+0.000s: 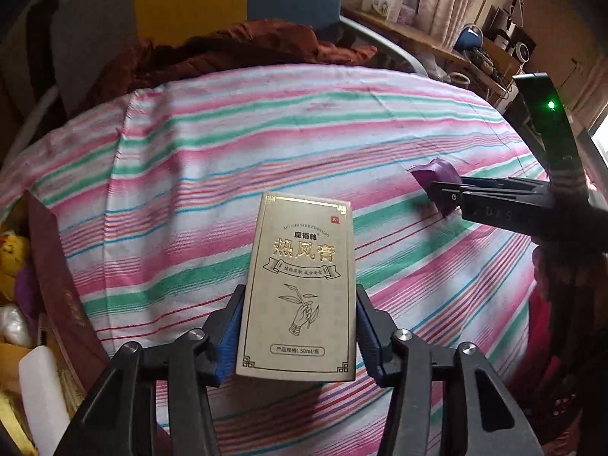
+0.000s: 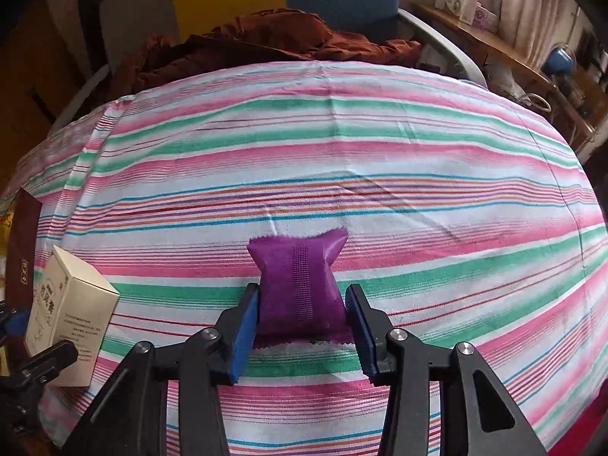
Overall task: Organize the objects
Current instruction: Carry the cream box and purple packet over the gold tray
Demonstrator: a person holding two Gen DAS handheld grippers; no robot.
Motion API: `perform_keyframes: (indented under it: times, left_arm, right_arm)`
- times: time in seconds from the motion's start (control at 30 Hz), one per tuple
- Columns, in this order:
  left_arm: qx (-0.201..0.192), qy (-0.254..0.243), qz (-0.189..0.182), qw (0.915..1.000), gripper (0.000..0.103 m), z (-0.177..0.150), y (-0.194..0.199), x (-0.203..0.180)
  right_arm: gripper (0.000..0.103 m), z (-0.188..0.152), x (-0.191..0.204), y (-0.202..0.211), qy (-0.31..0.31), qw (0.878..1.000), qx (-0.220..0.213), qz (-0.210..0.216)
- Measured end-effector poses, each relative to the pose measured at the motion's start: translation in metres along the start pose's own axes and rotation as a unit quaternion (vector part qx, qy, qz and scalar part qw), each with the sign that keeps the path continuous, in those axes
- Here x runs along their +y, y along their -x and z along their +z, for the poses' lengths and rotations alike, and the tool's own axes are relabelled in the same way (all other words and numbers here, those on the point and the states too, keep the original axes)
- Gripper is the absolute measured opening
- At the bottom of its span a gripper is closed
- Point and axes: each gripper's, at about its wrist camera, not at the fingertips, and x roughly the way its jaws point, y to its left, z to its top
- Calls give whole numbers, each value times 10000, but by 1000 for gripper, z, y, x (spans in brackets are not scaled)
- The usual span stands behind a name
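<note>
The left gripper (image 1: 300, 336) is closed on the lower half of a cream-and-gold carton (image 1: 302, 285), its blue pads pressed flat against the two long side faces, so the box stands up along the fingers with its printed front toward the camera; gripping low on the narrow sides probably keeps the light cardboard from twisting. The right gripper (image 2: 302, 328) is closed on a small purple sachet (image 2: 300, 285), the pads pinching its soft middle so the packet bulges above and its crimped near edge hangs out below. Both items appear lifted just clear of the striped bedsheet (image 2: 418, 190), though contact at the sachet's lower edge cannot be ruled out. Seen from the left wrist, the right gripper with the sachet sits to the right and a little farther off, well apart from the carton, so the two loads do not crowd each other. At the near left edge a dark red box (image 1: 60, 273) stands open-sided with yellow and white clutter behind it, a likely destination for sorting. A rust-brown quilt (image 2: 266, 41) is heaped at the far end, and a cluttered wooden desk (image 1: 437, 41) lies far right. The sheet between is bare, so nothing blocks a move leftward except the red box's raised wall.
</note>
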Motion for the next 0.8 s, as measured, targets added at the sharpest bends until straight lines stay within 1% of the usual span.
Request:
perform_keyframes:
  times: [0.17,0.43,0.57,0.8]
  left_arm:
    - [-416,64,248,9988,53,-11,22,2]
    - [-960,211,543,9937,53,-27,63,9]
    - [-1120,243,645,9913,53,-34,78,12]
    - [-1227,378,674,9894,53,-44,95,23]
  right_arm:
    - [46,-1,14,6,263,9992,-163,233]
    - [46,-7,28,7,530,9978,-154,380]
    - [46,-9,33,6,656,9968,-137,425]
    - [46,-14,47,6,948,9942,-97,497]
